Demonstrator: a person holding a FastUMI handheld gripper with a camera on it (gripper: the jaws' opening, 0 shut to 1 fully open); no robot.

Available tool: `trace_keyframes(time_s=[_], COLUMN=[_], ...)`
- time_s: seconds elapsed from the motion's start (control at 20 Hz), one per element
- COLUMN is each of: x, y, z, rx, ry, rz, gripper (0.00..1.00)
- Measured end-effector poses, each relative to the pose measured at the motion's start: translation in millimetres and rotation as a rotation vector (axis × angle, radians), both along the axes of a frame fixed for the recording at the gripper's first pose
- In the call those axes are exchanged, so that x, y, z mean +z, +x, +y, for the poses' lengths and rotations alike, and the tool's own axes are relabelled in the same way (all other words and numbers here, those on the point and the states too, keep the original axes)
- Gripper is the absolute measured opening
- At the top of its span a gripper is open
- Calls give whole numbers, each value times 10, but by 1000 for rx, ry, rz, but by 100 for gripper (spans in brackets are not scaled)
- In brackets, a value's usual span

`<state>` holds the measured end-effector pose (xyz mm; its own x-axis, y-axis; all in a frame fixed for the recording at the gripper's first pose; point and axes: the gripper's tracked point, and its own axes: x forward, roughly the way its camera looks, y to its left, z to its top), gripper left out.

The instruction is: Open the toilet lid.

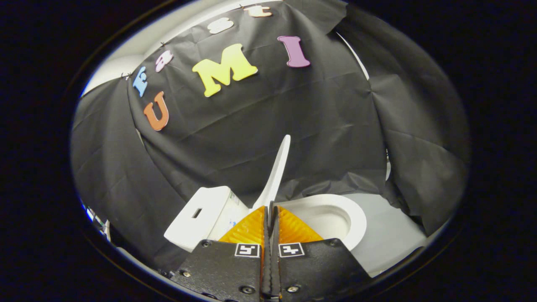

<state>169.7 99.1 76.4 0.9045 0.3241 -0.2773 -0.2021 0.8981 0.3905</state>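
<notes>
The white toilet lid (278, 167) stands raised and is seen edge-on, a thin blade rising straight from my fingertips. My gripper (270, 206) has its two orange fingers (247, 228) pressed together on the lid's lower edge. To the right of the lid lies the white seat ring (354, 218) with the open bowl (325, 216) inside it. To the left of the lid is the white tank (203, 214), with a small dark slot in its top.
Black cloth walls close in behind and on both sides of the toilet. A pale grey floor (390, 239) runs to the right of the bowl. The cloth hangs close behind the raised lid.
</notes>
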Motion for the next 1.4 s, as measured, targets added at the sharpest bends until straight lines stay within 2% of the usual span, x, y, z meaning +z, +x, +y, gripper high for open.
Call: trace_keyframes(time_s=[0.9,1.4], x=[470,638], y=[-156,-186], z=[931,1510], rx=[57,106], ry=[-139,-167], rz=[-77,-99], gripper=[3,4])
